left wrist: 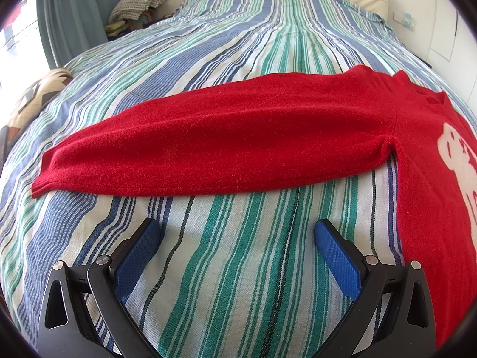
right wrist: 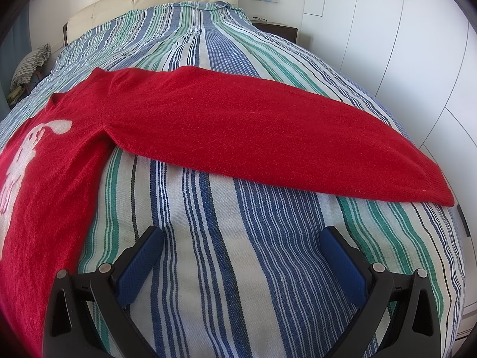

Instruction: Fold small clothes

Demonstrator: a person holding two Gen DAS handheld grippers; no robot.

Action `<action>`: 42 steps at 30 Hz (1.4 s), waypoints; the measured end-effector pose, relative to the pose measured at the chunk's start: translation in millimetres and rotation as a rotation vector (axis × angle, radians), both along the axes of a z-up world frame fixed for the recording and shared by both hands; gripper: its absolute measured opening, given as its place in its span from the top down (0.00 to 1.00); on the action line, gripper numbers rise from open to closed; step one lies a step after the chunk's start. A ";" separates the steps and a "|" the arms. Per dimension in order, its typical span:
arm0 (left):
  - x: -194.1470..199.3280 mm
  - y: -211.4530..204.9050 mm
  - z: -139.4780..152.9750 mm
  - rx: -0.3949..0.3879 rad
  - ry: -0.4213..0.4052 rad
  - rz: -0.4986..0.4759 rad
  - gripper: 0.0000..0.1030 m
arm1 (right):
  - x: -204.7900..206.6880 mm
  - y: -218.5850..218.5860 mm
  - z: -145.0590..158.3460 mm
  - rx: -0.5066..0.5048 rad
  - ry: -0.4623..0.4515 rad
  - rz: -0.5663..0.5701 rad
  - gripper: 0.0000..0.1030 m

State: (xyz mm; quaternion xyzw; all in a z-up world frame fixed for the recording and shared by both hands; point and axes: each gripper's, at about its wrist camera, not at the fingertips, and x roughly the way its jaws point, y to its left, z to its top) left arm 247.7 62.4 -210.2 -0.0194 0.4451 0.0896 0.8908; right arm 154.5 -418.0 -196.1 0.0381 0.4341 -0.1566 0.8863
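Both sleeves of the red sweater (left wrist: 208, 143) are lying spread flat on the striped bedspread (left wrist: 238, 268). Left gripper (left wrist: 237, 232) and right gripper (right wrist: 242, 238) are hovering wide apart, grasping nothing.

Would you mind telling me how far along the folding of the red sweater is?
Done: the red knitted sweater lies flat on the striped bedspread, both sleeves outstretched. In hand: nothing; the left gripper and right gripper are open and empty. Left: every fold.
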 end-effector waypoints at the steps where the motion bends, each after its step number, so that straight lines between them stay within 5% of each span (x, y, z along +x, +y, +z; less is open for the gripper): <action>1: 0.0 0.0 0.0 0.000 0.000 0.000 0.00 | 0.2 -0.3 -0.2 0.000 0.000 0.000 0.00; 35: -0.9 -1.3 -0.3 0.009 0.000 0.002 0.00 | 4.0 -1.1 -1.7 -0.006 0.002 0.002 0.00; 42: 5.3 0.8 -3.1 -0.005 0.017 0.000 0.00 | -9.3 -3.6 10.1 0.064 0.049 0.028 0.00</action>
